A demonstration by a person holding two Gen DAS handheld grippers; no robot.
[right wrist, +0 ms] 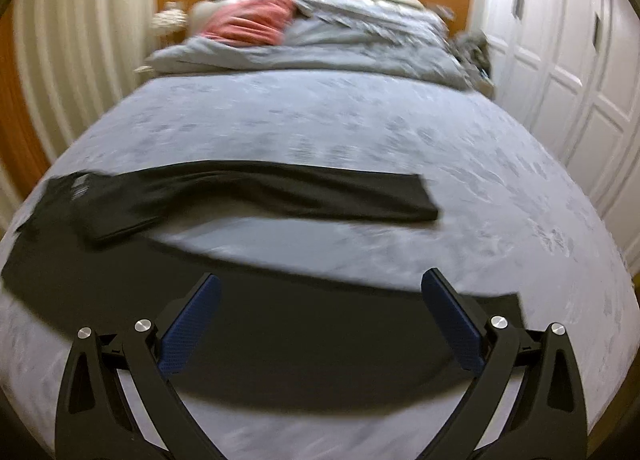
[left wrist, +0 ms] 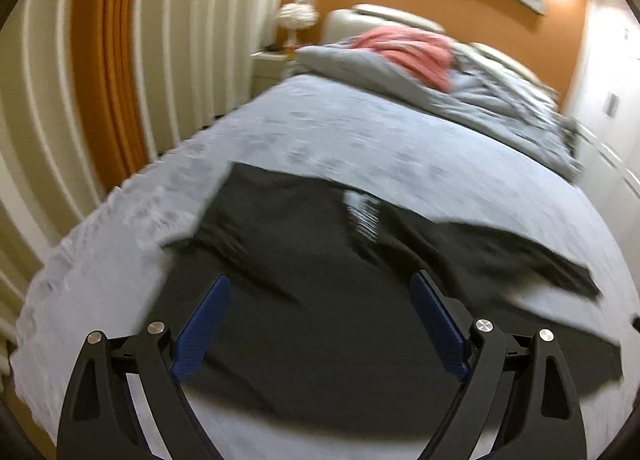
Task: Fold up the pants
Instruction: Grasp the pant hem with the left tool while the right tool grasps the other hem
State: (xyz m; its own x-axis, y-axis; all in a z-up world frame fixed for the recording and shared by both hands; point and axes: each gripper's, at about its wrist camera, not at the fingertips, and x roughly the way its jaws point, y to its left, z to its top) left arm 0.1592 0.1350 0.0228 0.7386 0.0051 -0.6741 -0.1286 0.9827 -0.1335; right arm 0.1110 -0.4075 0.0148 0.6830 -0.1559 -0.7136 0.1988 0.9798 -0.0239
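Overhead, two hand-held grippers, left (left wrist: 320, 300) and right (right wrist: 320, 298), both spread wide, nothing held; one black pants (right wrist: 280, 188) on bed (right wrist: 320, 120)

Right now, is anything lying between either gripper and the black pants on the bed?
Nothing visible. The left gripper and right gripper are both open above the black pants, spread on the gray bedspread. The pink cloth lies far off by the headboard.

Left gripper (left wrist: 320, 324): black linkage arms, blue ribbed pads (left wrist: 202, 334), fingers spread wide, nothing between them, poised above the dark grey fabric pants (left wrist: 304, 300). Right gripper (right wrist: 320, 320): same build, blue pads (right wrist: 452, 324) likewise spread wide, empty, above the near pant leg.
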